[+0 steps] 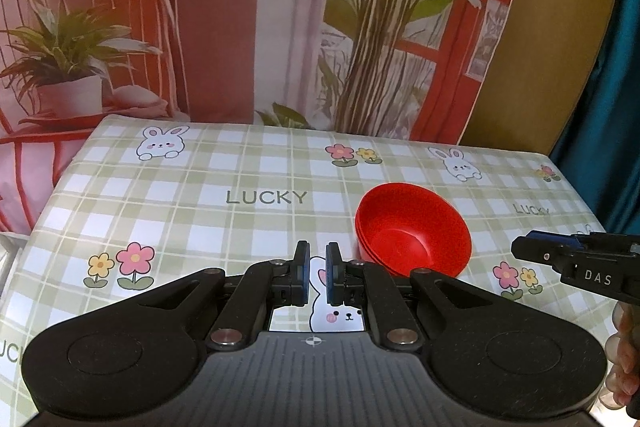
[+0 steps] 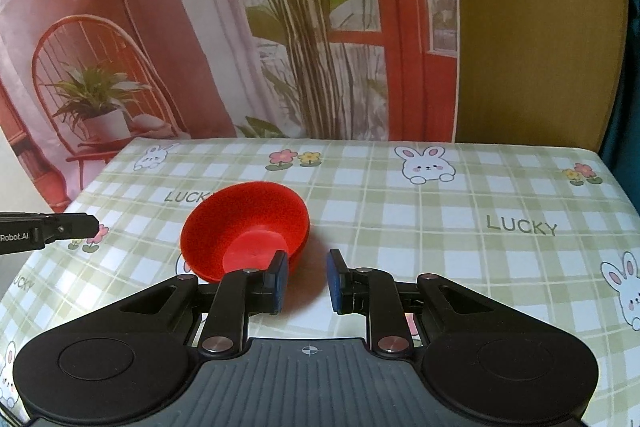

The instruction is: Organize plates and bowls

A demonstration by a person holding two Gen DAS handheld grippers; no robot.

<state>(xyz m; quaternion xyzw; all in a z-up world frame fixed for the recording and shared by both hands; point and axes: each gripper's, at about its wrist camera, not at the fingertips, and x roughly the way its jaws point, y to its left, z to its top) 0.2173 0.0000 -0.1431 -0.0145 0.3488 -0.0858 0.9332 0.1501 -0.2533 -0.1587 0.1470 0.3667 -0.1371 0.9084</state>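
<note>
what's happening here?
A person holds a claw in each hand over a table with a bunny-print cloth. Red bowls, apparently a nested stack of a few, sit on the table tilted onto their side. Neither claw holds anything. The left claw has its jaws nearly together, a narrow gap between them, just left of the bowls. The right claw is open, just right of the bowls, its left finger overlapping the rim in its own view. No plates in view.

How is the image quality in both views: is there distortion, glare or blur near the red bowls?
Left wrist view: the fisheye bends the table edges; the red bowls look sharp, with a soft sheen inside. Right wrist view: the same curving; the bowls show a pale glare patch on the bottom and cast a reddish shadow to their right.
</note>
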